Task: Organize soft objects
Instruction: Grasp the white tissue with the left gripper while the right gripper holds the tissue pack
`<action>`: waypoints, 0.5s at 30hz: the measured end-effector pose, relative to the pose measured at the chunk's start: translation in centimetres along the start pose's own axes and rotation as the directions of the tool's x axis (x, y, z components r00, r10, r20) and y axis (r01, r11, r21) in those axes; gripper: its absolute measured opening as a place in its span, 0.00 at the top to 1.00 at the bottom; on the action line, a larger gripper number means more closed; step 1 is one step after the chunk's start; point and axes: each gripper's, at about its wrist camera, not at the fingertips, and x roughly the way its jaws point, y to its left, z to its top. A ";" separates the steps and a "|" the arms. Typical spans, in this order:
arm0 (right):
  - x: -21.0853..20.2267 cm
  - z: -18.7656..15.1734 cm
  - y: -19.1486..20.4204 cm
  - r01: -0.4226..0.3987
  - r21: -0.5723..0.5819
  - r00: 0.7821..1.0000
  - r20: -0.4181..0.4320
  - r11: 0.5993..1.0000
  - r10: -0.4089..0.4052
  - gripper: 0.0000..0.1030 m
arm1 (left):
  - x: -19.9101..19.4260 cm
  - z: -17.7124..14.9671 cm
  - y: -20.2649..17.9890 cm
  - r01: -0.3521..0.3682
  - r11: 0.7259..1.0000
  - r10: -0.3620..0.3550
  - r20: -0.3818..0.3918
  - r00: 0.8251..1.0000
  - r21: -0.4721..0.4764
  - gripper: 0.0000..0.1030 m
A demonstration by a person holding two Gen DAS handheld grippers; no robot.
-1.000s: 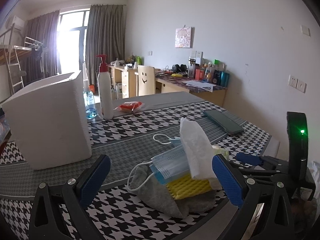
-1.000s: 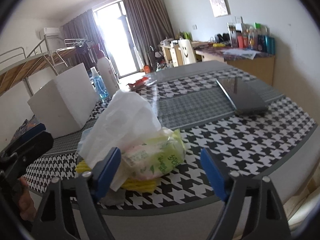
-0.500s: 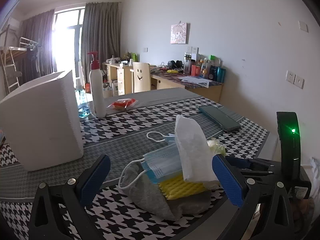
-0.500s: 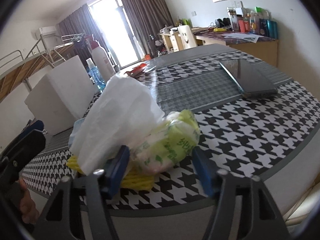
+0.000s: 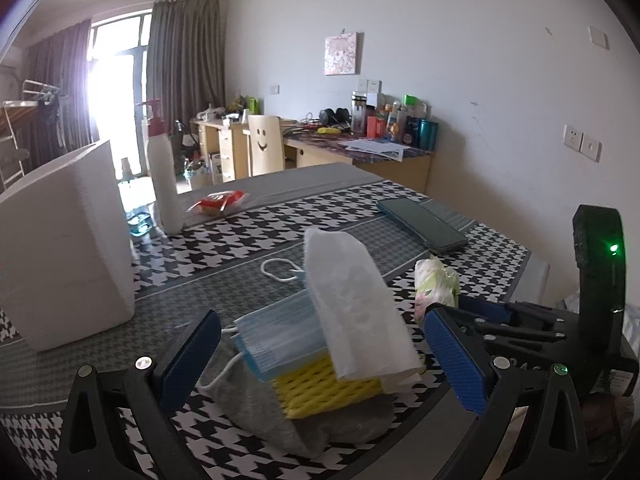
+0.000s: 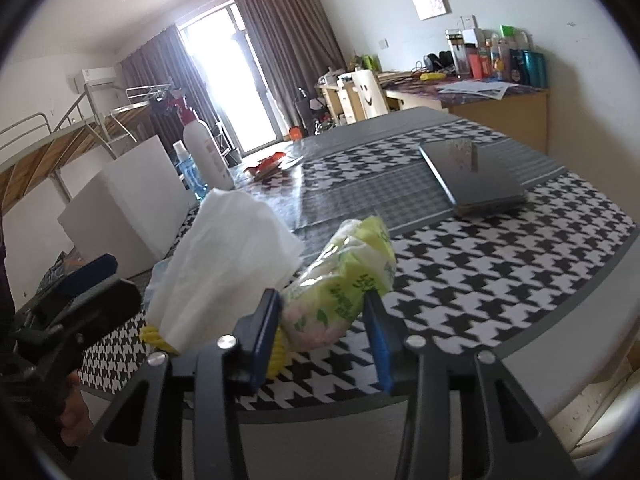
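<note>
The green tissue pack (image 6: 340, 284) sits at the near edge of the bench (image 6: 500, 280), at about 3 o'clock of a small heap of soft things. The right gripper (image 6: 324, 332) has closed on it: both blue pads press its crinkled plastic sides, low on the pack, so most of it sticks up and forward of the pads.

Just left of it is the heap. A loose white tissue (image 5: 356, 308) stands up from the top, leaning over a blue mask (image 5: 280, 332), which lies on a yellow mesh sleeve (image 5: 328, 384), all on a grey cloth (image 5: 280, 420). The left gripper (image 5: 324, 360) hangs wide apart around this heap, holding nothing, one pad at 9 o'clock and one at 3 o'clock of it.

Farther out, at 12 o'clock, lies a dark phone (image 5: 420, 226). A white box (image 5: 64, 264) stands at 10 o'clock, with a pump bottle (image 5: 162, 184) and a red packet (image 5: 218, 203) beyond it.

The risks, as I judge them: the pack is slick and squashy, and gripped near its base it could slip or pivot out when lifted. It seems to touch the tissue and mesh, so lifting may drag them along or topple the tissue. The two grippers are close together and could knock. The heap lies near the edge, so a nudge might push it off.
</note>
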 end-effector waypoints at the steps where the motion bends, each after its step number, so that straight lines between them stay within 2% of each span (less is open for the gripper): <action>1: 0.1 -0.1 -0.2 0.007 0.001 1.000 -0.005 1.000 -0.007 0.54 | 0.1 0.0 -0.3 0.000 1.000 0.000 -0.002 1.000 0.006 0.01; 3: 0.2 -0.2 -0.6 0.008 0.010 1.000 -0.010 1.000 -0.008 0.54 | 0.5 0.1 -0.7 0.004 1.000 -0.004 -0.010 1.000 0.016 0.07; 8: -0.2 -0.2 -1.1 0.013 0.008 1.000 0.001 1.000 -0.013 0.54 | 1.2 0.1 -1.8 0.028 0.998 -0.026 -0.033 0.999 0.048 0.15; 13: -0.2 -0.5 -1.8 0.020 0.020 1.000 -0.002 1.000 -0.020 0.54 | 2.4 -0.3 -2.8 0.026 0.996 -0.020 -0.071 0.997 0.086 0.17; 15: -0.4 -0.6 -1.8 0.019 0.022 1.000 -0.001 1.000 -0.019 0.54 | 3.0 -0.5 -2.8 0.019 0.996 -0.011 -0.099 0.995 0.089 0.24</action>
